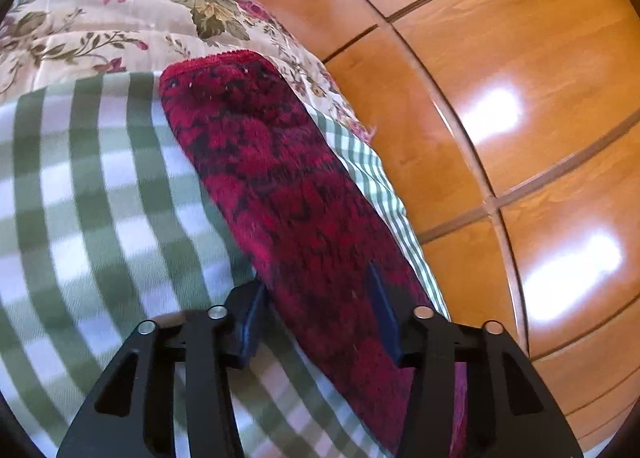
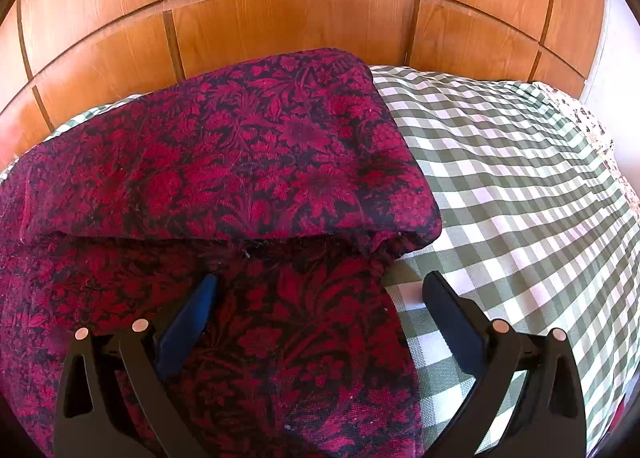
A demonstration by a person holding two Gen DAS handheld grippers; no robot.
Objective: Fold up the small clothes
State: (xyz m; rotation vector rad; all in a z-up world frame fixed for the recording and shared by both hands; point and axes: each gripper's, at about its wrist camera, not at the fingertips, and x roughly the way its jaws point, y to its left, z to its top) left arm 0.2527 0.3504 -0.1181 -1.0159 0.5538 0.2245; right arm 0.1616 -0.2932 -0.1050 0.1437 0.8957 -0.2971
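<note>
A dark red, black-patterned woven cloth (image 2: 224, 162) is seen folded over on a green-and-white checked bedspread (image 2: 500, 178), with wooden panelling (image 2: 288, 14) at twelve o'clock. The left gripper (image 1: 316, 298) is clamped on the cloth's edge (image 1: 280, 186), pads pressing the fabric. The right gripper (image 2: 320, 290) is held with jaws wide apart, one finger over the cloth, nothing gripped.

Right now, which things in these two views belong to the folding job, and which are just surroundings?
Job:
- dark red floral-patterned knitted cloth, partly folded
- left gripper, jaws astride the cloth's edge
- right gripper, open over the cloth

Surroundings:
- green-and-white checked bedcover
- beige floral quilt
- glossy orange-brown wooden panelling
</note>
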